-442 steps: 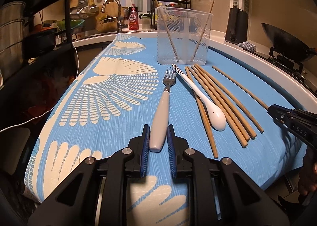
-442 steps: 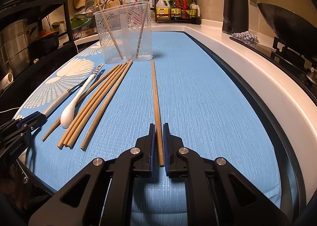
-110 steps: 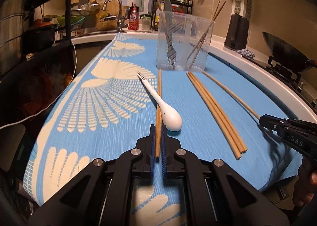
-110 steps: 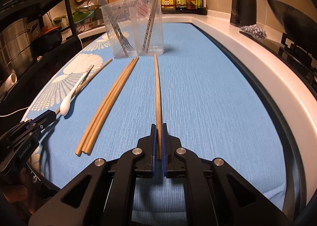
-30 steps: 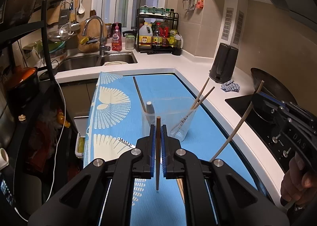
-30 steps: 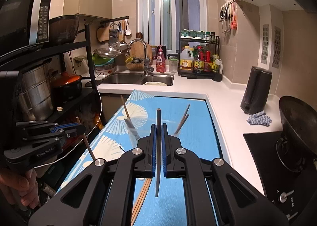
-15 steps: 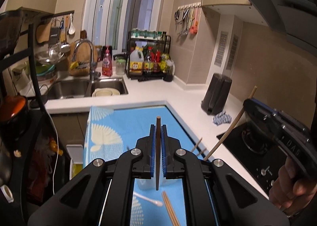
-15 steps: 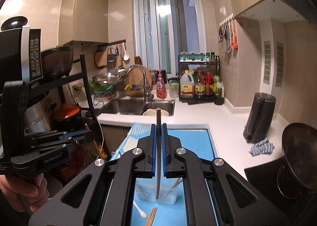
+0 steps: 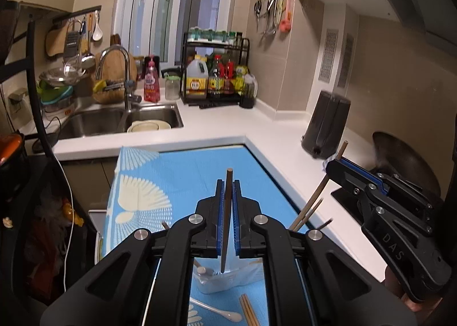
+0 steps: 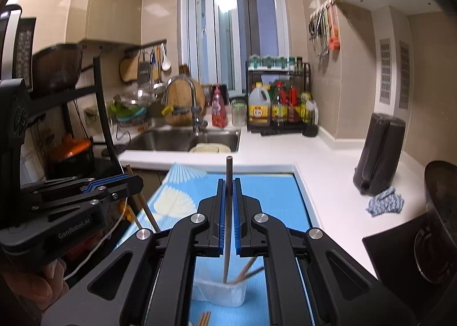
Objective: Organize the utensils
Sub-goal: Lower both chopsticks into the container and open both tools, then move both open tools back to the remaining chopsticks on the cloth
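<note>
Chopsticks are the story here: each gripper has one pinched upright between its blue pads, both held up high over the clear plastic container [image 10: 218, 291] that sits on the blue patterned mat [image 9: 182, 171]. The left gripper [image 9: 228, 183] is clamped on its chopstick [image 9: 226, 220], whose lower tip hangs right at the container's mouth, and the right gripper [image 10: 228, 181] is clamped on the other chopstick [image 10: 227, 229], tip dipping just inside the rim. A few chopsticks already lean in the container [image 10: 247, 269], angled toward the right side, so the open room in there is more on the left. In the left view you can see the right gripper off to the side, well apart from the left one, with its stick slanting down toward the tub. Down on the mat just in front of the container lie a white spoon [image 9: 217, 310] and a bundle of loose chopsticks [image 9: 248, 309], near each other but not touching as far as I can tell. The mat's far edge stops short of the white countertop [image 10: 285, 154], which runs back to the sink [image 10: 182, 139]. A dark wok [image 9: 405, 163] sits on the right, well apart from everything.
</note>
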### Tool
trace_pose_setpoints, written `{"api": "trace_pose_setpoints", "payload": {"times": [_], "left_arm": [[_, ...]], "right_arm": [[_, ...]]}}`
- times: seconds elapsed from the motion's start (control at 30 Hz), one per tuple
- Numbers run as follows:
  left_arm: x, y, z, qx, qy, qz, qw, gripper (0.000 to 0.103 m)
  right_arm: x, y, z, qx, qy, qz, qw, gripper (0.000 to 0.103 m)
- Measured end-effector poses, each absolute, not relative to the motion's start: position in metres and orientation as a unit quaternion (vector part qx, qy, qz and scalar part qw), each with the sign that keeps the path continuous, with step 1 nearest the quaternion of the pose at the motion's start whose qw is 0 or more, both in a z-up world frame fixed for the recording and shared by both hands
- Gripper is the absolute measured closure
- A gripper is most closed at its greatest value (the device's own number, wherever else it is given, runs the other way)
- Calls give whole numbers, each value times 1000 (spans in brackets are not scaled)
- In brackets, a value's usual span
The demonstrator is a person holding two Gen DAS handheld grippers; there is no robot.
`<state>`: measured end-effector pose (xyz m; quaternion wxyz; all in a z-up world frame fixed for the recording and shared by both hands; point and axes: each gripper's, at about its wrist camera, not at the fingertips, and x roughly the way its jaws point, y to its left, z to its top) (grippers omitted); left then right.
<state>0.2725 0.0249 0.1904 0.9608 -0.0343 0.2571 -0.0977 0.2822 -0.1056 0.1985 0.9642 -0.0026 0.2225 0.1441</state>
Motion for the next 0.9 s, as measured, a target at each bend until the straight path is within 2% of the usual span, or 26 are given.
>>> {"api": "trace_pose_setpoints", "payload": {"times": [0.07,0.1,0.17,0.23,0.53,0.7,0.9], "left_arm": [[272,24,180,-36,264,-101,958,96],[271,25,179,-40,267,-103,957,88],[264,28,181,-44,261,-103,959,74],[252,32,190,-45,246,-99,963,73],[183,41,206,-48,194,-79,977,71],[147,43,176,-40,197,-62,978,70],[118,41,121,-28,226,-41,973,70]], "right_arm": [[281,-104,189,-6,237,148,960,95],[278,-104,188,-11,239,148,960,93],[269,-105,190,-17,232,144,962,79],[259,-109,196,-20,222,139,965,72],[187,-128,213,-14,170,146,975,71],[140,-132,192,-16,161,155,975,71],[110,-131,144,-11,193,166,967,72]]}}
